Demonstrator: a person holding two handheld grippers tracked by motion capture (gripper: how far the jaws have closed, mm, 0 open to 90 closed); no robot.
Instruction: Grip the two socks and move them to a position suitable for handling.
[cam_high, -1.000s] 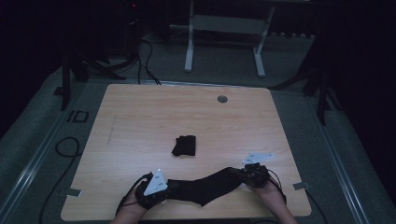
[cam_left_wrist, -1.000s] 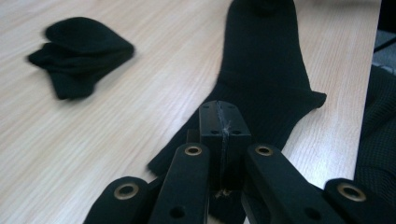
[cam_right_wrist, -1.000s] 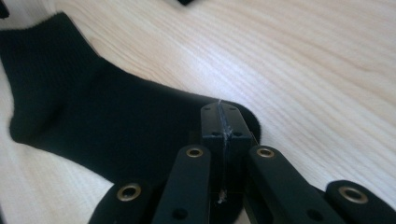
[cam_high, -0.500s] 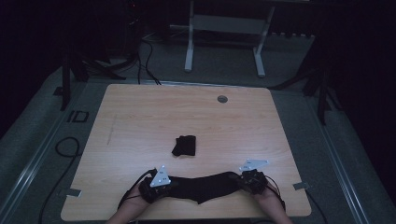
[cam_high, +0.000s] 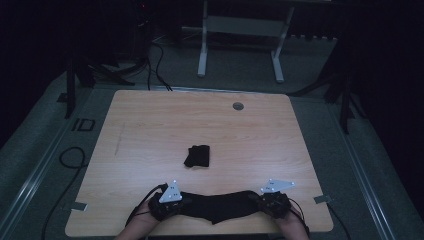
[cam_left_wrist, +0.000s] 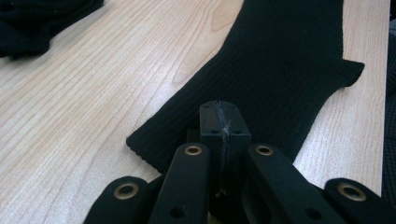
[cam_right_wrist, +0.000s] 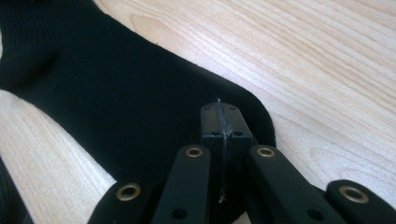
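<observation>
Each tool, left (cam_high: 171, 205) and right (cam_high: 272, 202), is clamped on an end of the black sock (cam_high: 220, 207) at the table's (cam_high: 150, 125) 6 o'clock edge; keep it taut and flat.

Sock (cam_high: 217, 207) black w/ fine ribbing; folded cloth (cam_high: 198, 155) black too. Table (cam_high: 150, 130) light wood grain. Grippers' plates (cam_high: 171, 191) pale grey.
</observation>
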